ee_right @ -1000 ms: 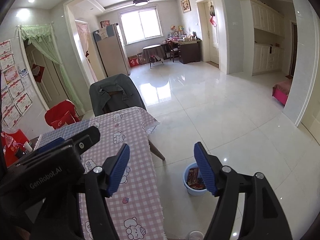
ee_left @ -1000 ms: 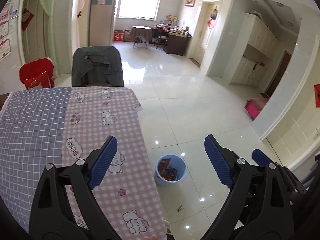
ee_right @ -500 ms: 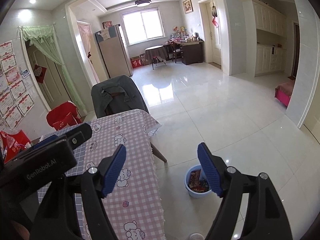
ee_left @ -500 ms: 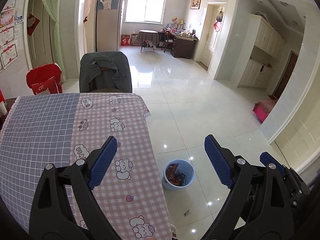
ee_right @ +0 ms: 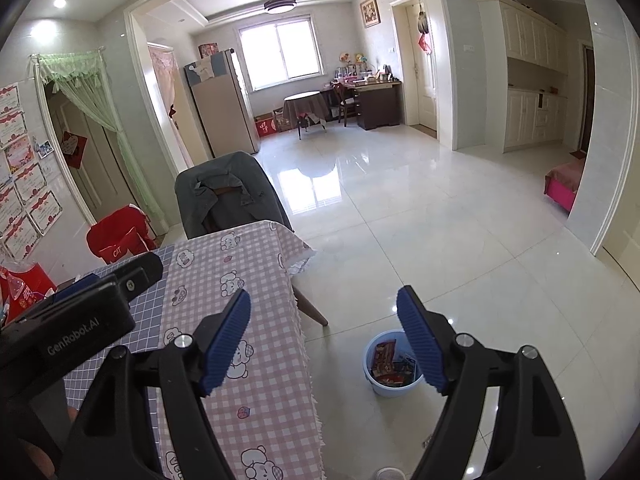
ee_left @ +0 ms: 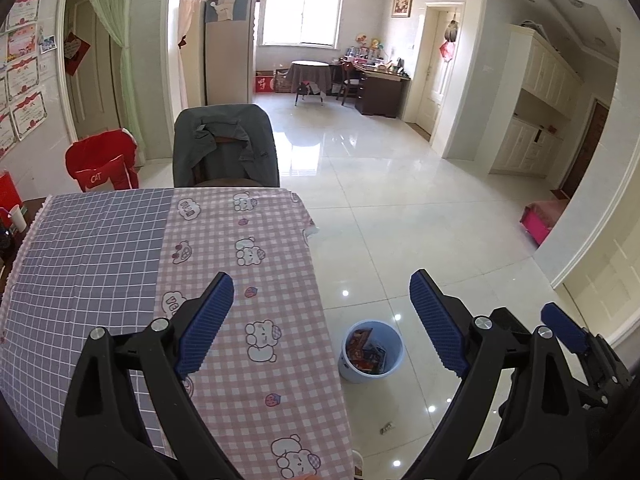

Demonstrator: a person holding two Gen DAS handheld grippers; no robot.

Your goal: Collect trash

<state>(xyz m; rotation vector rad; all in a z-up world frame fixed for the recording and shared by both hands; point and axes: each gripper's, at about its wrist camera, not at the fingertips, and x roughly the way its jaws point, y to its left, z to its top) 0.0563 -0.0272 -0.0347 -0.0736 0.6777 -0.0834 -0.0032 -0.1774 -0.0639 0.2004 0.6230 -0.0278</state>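
Note:
A light blue bin (ee_left: 370, 353) stands on the tiled floor beside the table, with colourful wrappers (ee_left: 365, 354) inside; it also shows in the right wrist view (ee_right: 393, 362). My left gripper (ee_left: 321, 322) is open and empty, held high over the table's right edge. My right gripper (ee_right: 323, 336) is open and empty, above the gap between table and bin. The table (ee_left: 120, 248) carries a pink and blue checked cloth. A small scrap (ee_left: 385, 427) lies on the floor near the bin.
A chair (ee_left: 226, 146) draped with a grey jacket stands at the table's far end. A red chair (ee_left: 102, 166) sits by the left wall. A white cup rim (ee_right: 387, 473) shows on the floor at the bottom edge. A pink box (ee_left: 540, 220) lies far right.
Both grippers have lifted and tilted up, so the bin and table sit lower in view. Both stay open and empty.

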